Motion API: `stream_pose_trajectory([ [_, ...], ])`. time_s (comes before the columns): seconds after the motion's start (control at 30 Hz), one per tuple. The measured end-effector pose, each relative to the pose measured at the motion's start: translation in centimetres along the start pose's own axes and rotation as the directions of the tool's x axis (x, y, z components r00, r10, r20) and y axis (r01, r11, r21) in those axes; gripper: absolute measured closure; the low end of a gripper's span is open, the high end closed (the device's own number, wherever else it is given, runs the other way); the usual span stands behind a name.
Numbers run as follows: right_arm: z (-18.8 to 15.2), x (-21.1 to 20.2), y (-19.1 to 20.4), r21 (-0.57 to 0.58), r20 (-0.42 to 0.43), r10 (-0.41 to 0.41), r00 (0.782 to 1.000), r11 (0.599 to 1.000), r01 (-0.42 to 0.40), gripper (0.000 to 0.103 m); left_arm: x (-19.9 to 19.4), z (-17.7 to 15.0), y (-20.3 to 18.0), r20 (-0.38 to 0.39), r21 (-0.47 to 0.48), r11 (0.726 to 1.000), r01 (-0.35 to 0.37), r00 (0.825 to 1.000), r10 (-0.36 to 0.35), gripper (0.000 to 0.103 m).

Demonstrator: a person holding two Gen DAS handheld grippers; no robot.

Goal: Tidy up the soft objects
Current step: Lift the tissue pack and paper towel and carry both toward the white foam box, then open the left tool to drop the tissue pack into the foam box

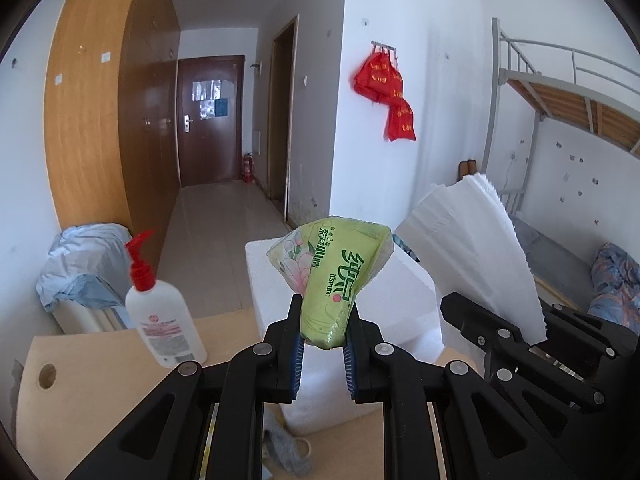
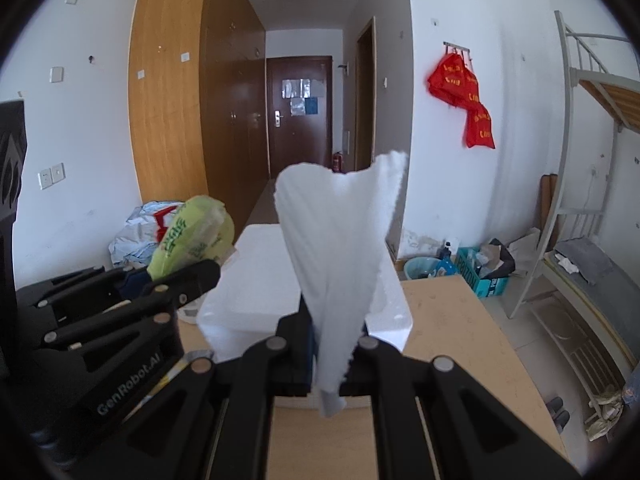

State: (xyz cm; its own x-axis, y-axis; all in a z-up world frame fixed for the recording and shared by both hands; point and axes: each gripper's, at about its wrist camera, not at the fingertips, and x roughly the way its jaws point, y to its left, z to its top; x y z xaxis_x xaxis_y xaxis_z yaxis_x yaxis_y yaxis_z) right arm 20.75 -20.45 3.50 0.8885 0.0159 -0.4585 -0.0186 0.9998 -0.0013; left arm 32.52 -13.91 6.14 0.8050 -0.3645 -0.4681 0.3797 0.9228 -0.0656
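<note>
My left gripper [image 1: 323,338] is shut on a green tissue packet [image 1: 336,276], which sticks up between its blue-padded fingers above the wooden table. In the right wrist view the same packet [image 2: 188,236] shows at the left. My right gripper [image 2: 334,344] is shut on a stack of white paper tissues [image 2: 340,248] that fans upward; the stack [image 1: 476,248] also shows at the right of the left wrist view. A white foam box [image 1: 384,300] stands on the table just beyond both grippers, also visible as the foam box [image 2: 256,280]. A grey cloth [image 1: 286,448] lies under my left gripper.
A white lotion bottle [image 1: 162,320] with a red pump stands on the wooden table [image 1: 100,380] at the left. A bundle of light blue bedding [image 1: 80,264] lies beyond the table's left edge. A bunk bed [image 2: 592,240] and floor clutter [image 2: 480,268] are to the right.
</note>
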Motion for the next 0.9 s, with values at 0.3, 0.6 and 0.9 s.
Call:
stream_pose_trajectory([
  [0.3, 0.4, 1.5, -0.8, 0.011, -0.012, -0.010, 1.000, 1.000, 0.010, 0.093, 3.5, 1.7, 0.3, -0.012, 0.004, 1.000, 0.025, 1.000, -0.025, 0.085],
  [0.6, 1.3, 2.6, -1.4, 0.022, -0.017, -0.013, 1.000, 1.000, 0.014, 0.093, 6.7, 2.5, -0.6, -0.034, 0.038, 0.996, 0.076, 0.997, -0.074, 0.084],
  [0.9, 1.8, 3.3, -1.7, 0.034, -0.023, -0.018, 1.000, 0.999, 0.019, 0.093, 7.6, 2.4, -0.6, -0.018, 0.066, 0.996, 0.052, 0.999, -0.051, 0.043],
])
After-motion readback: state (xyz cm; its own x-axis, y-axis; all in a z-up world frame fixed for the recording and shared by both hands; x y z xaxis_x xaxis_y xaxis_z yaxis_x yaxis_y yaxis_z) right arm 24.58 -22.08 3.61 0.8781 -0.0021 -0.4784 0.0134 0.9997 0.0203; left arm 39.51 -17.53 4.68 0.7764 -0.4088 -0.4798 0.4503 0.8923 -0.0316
